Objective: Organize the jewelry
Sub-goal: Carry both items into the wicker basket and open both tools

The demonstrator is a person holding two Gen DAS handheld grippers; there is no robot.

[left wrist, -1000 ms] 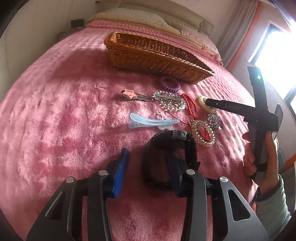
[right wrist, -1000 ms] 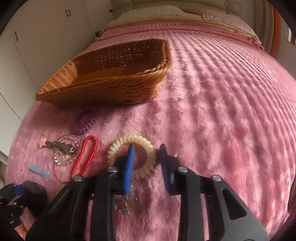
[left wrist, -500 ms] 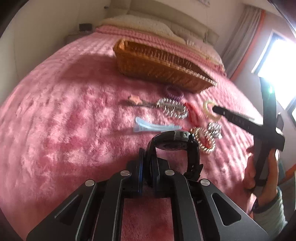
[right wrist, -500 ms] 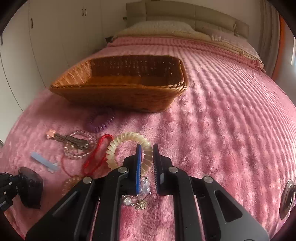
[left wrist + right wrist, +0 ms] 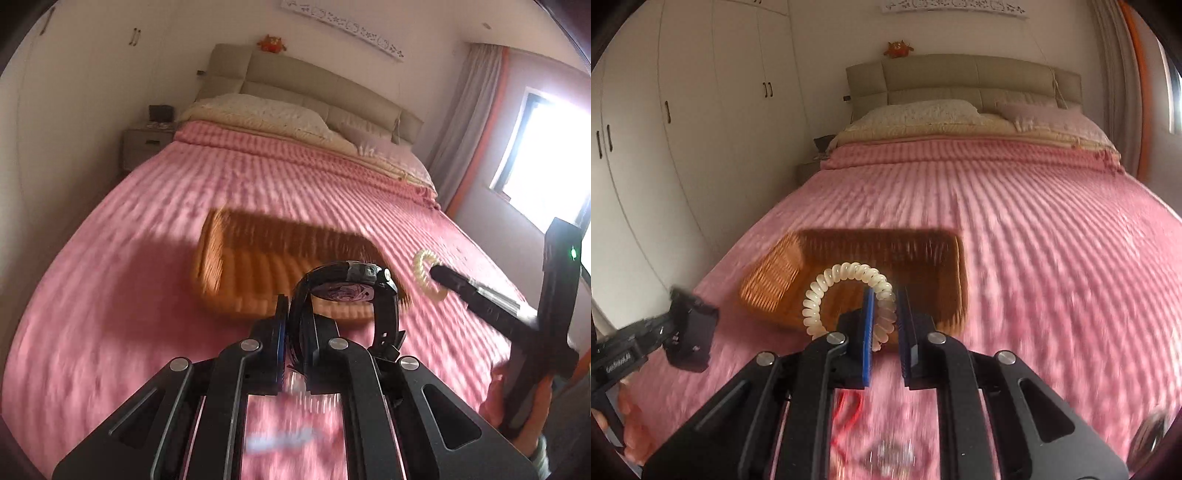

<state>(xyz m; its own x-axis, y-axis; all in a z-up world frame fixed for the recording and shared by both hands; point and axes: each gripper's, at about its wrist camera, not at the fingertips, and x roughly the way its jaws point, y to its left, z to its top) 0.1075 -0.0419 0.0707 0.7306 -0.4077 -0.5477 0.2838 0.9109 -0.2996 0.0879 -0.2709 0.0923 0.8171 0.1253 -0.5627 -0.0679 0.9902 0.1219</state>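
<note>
Cream coil tie (image 5: 846, 291) between right claw (image 5: 886, 332) pads

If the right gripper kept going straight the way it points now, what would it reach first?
Probably the wicker basket. The right gripper, shut on the cream coil hair tie, points at its open inside. Depth is blurred, so it may pass just above the near rim.

I see a pink bed cover (image 5: 1034, 229) with pillows (image 5: 916, 114) at the head edge, a padded headboard (image 5: 960, 79) topped by an orange plush toy (image 5: 899, 48), white wardrobes (image 5: 701, 129) and a nightstand (image 5: 144, 146).
</note>
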